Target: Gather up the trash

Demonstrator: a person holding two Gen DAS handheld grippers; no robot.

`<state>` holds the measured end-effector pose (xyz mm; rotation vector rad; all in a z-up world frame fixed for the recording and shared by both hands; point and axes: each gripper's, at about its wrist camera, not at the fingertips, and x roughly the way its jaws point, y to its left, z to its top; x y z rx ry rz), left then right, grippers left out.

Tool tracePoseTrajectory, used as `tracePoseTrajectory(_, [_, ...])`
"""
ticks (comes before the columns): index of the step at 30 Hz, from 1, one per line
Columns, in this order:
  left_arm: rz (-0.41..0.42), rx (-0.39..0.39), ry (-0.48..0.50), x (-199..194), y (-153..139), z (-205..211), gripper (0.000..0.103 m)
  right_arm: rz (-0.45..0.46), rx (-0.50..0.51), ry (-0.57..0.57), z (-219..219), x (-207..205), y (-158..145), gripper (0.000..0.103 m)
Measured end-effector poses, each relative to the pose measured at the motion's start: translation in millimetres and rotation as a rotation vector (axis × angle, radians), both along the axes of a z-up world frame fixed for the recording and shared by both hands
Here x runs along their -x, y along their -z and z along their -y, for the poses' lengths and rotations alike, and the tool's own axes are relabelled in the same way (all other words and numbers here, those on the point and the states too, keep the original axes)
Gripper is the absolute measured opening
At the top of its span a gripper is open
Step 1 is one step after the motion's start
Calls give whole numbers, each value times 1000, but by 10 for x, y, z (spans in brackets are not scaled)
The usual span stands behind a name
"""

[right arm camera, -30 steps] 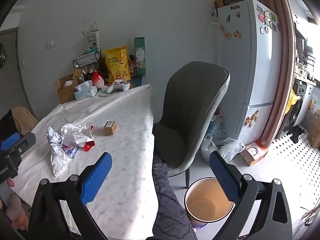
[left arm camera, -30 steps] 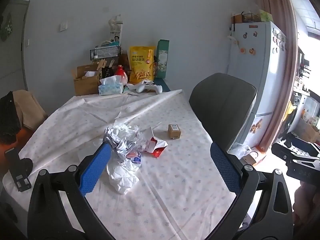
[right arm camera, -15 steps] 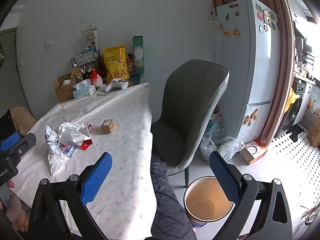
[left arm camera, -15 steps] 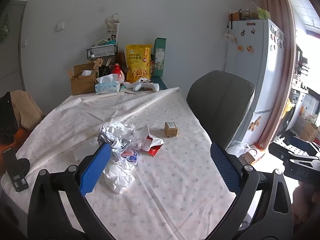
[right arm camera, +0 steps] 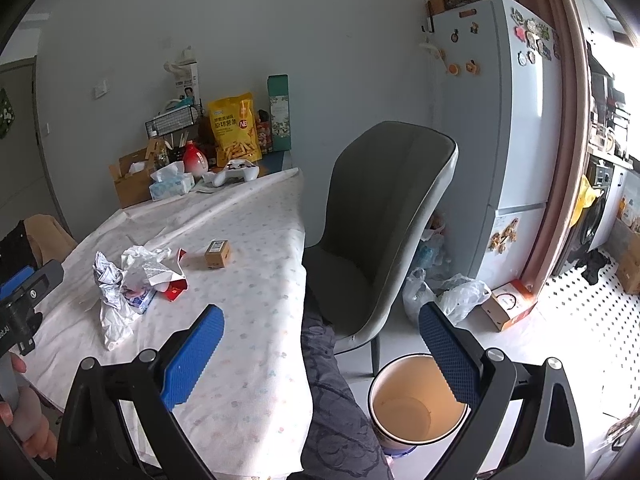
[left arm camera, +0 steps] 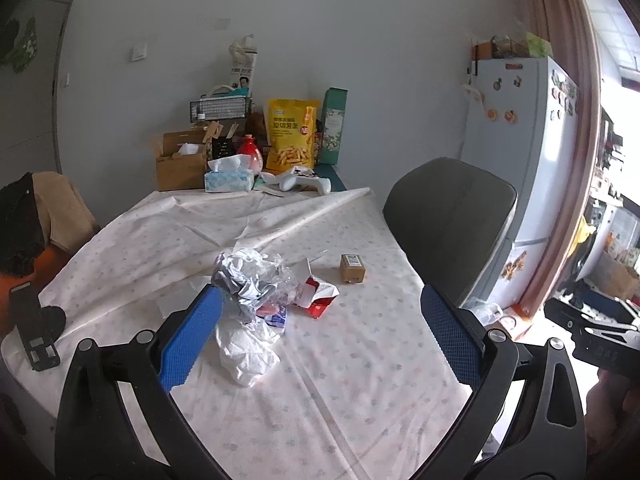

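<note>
Left wrist view. Left hand-held gripper (left arm camera: 320,332) spread wide, blue pads far apart, nothing between them, touching nothing. Hovering over the near part of the surface (left arm camera: 340,380) with its pale dotted cloth. Just ahead of the left pad (left arm camera: 192,336), a trash pile (left arm camera: 256,304): crumpled silver and white wrappers, with white paper trailing toward the camera. Long axis of the pile roughly from far to near, along the fingers. Beside it toward the right pad, a torn red packet (left arm camera: 318,296), open mouth turned up and away. Further ahead and to the right, well apart from the pile, a small brown box (left arm camera: 352,268), upright, label on top. At the far right edge, part of the other hand-held gripper, blurred.

Right wrist view. Right hand-held gripper (right arm camera: 322,348) also released, pads wide apart and empty, in contact with nothing. Left pad (right arm camera: 192,356) over the surface's near edge, right pad (right arm camera: 448,348) over the floor. Below the right pad, a round bin (right arm camera: 384,384), open mouth up, inside looking bare. Trash pile (right arm camera: 124,284) ahead and to the left, well apart from the pads, on the surface. Small brown box (right arm camera: 217,253) beyond it, further ahead. Grey chair (right arm camera: 380,216) straight ahead between the pads. At the left edge, the left hand-held gripper with a hand (right arm camera: 24,416) under it.
</note>
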<state>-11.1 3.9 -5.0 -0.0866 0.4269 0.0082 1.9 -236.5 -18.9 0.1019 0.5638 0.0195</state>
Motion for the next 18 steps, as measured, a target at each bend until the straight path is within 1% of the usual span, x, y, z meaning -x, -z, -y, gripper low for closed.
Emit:
tracePoseTrajectory(7, [16, -4, -24, 43, -35, -52, 99, 5, -1, -3, -7, -18, 1, 96])
tracePoseTrajectory(14, [12, 1, -26, 48, -13, -48, 99, -12, -15, -20, -4, -54, 34, 96])
tracePoseTrajectory(18, [12, -4, -21, 51, -13, -15, 99, -18, -22, -11, 15, -56, 62, 96])
